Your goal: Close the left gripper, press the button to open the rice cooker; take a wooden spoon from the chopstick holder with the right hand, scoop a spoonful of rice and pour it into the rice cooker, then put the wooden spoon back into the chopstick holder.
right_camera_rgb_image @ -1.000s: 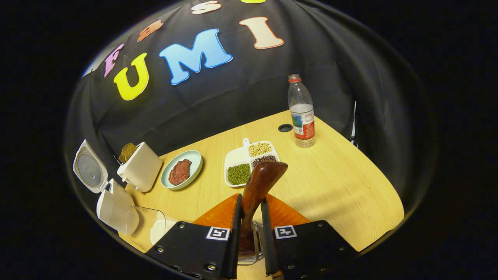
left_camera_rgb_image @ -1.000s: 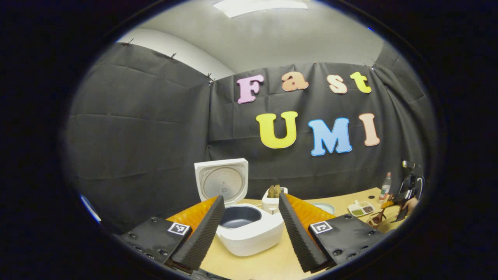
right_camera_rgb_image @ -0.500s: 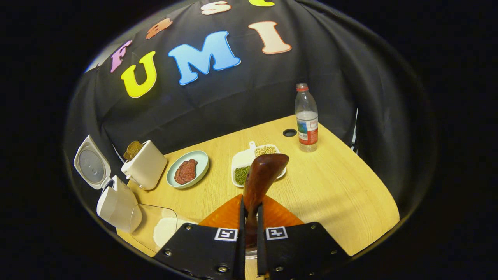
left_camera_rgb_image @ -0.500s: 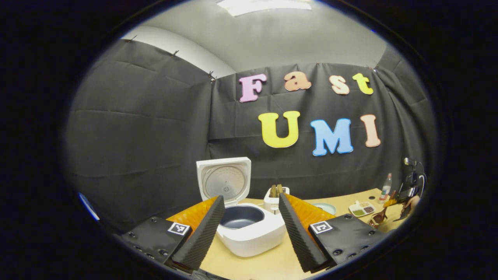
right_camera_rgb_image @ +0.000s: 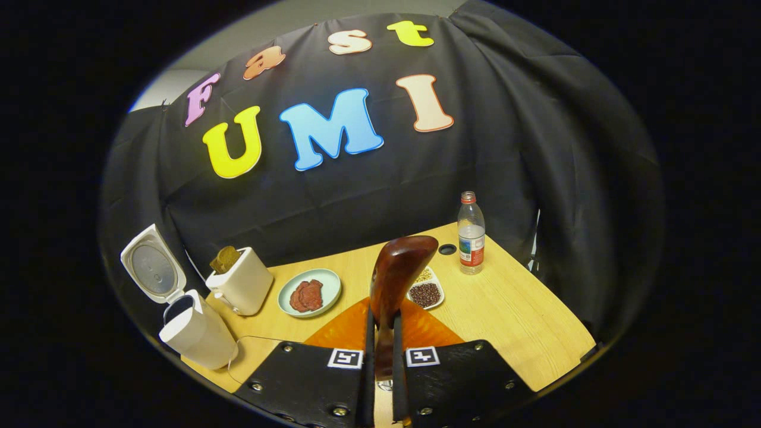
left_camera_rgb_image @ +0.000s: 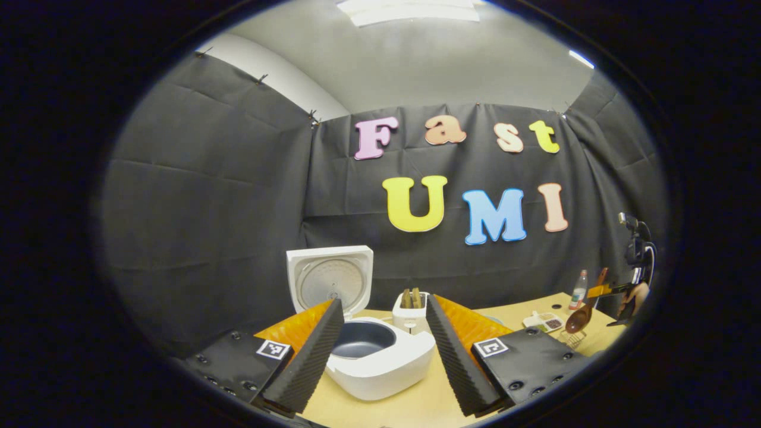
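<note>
— Where's the wooden spoon (right_camera_rgb_image: 395,279)?
— Pinched between the right gripper's (right_camera_rgb_image: 380,351) fingers, bowl up, raised above the table (right_camera_rgb_image: 523,321).
— And the rice cooker (left_camera_rgb_image: 371,353)?
— Lid up, just before the left gripper (left_camera_rgb_image: 383,348), whose fingers are spread apart.

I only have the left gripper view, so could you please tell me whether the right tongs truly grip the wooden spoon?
Observer: Yes. In the right gripper view both fingers of the right tongs press on the handle of the dark brown wooden spoon.
Operator: Thank you. What lies behind my own right finger?
Observer: A round pale green plate with red meat slices, between the white toaster and the white divided bean tray.
</note>
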A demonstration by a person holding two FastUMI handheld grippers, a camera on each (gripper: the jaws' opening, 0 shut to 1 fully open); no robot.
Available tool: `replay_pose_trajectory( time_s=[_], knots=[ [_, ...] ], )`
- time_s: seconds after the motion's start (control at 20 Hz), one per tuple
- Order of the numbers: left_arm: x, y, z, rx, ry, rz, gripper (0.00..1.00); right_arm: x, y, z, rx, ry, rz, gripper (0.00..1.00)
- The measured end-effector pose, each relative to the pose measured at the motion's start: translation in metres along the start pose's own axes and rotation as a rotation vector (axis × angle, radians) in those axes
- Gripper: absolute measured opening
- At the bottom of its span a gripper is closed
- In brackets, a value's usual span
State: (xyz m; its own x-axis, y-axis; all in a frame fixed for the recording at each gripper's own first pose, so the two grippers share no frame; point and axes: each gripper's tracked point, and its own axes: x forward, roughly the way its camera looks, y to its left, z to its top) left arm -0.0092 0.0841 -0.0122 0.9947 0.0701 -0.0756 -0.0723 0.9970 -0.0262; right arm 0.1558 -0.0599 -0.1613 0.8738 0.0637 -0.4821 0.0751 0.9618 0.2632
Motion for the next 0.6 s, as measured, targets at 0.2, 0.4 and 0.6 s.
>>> replay_pose_trajectory(
  time_s=[0.2,0.4,0.6],
  knots=[
    [0.006,0.018,-0.005,-0.017,0.006,-0.015,0.96,-0.014,0.034,0.002,0.046,-0.032,0.031,0.12],
    [0.010,0.038,-0.006,-0.016,0.003,-0.021,0.97,-0.016,0.066,-0.016,0.055,-0.024,0.057,0.12],
    [0.011,0.059,-0.011,-0.006,0.009,-0.019,0.96,-0.010,0.092,-0.042,0.031,-0.003,0.059,0.12]
  ],
)
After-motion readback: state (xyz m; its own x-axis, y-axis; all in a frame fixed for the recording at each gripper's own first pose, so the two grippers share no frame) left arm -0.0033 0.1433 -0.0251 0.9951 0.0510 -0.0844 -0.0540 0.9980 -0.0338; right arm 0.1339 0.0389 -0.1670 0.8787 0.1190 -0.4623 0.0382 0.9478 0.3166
